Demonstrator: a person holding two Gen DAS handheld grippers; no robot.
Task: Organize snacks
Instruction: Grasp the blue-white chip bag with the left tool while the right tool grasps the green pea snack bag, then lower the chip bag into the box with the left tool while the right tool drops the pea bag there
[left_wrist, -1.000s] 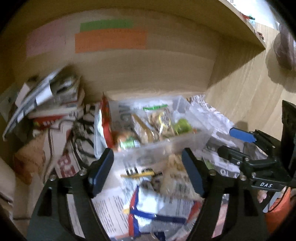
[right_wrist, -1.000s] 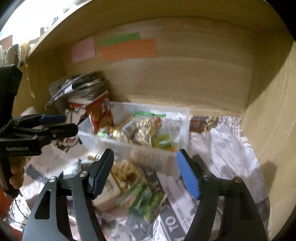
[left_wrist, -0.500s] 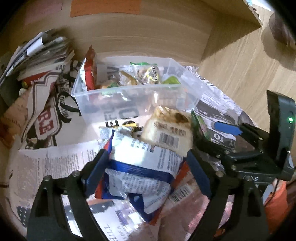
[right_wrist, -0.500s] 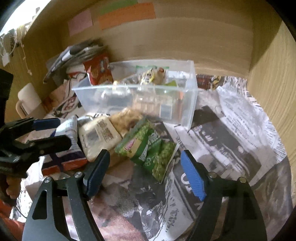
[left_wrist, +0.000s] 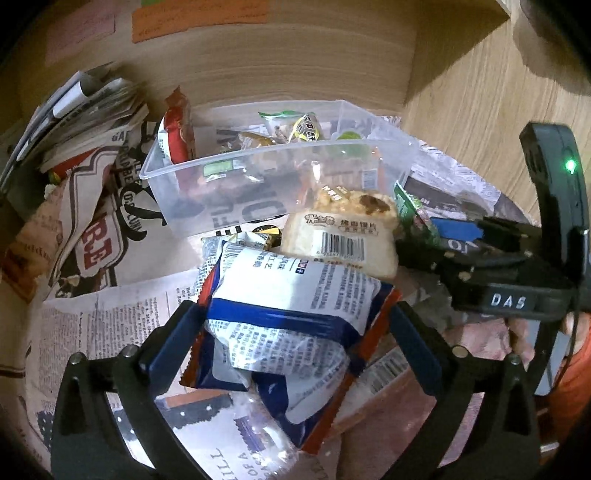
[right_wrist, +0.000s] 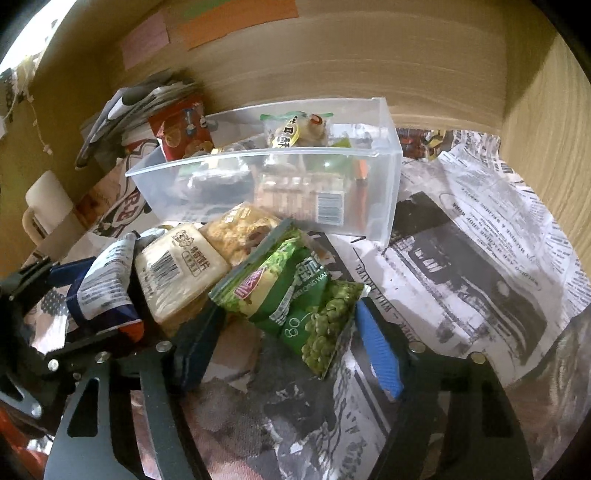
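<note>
A clear plastic bin (left_wrist: 207, 184) holding several snacks stands on newspaper; it also shows in the right wrist view (right_wrist: 384, 184). In front of it lies a pile of packets. My left gripper (left_wrist: 291, 332) is open with its jaws on either side of a white-and-blue packet (left_wrist: 295, 295). Behind that lies a cream rice-cracker packet (left_wrist: 340, 236), also seen in the right wrist view (right_wrist: 181, 273). My right gripper (right_wrist: 284, 343) is open around a green pea packet (right_wrist: 295, 295).
A stack of papers and magazines (left_wrist: 85, 110) sits at the back left. A red snack bag (right_wrist: 181, 129) leans at the bin's left end. Wooden walls close the back and right (right_wrist: 546, 129). Newspaper (right_wrist: 480, 258) covers the surface.
Both grippers have moved down and forward onto the pile. The left now straddles the white-and-blue packet and the right straddles the green pea packet.
</note>
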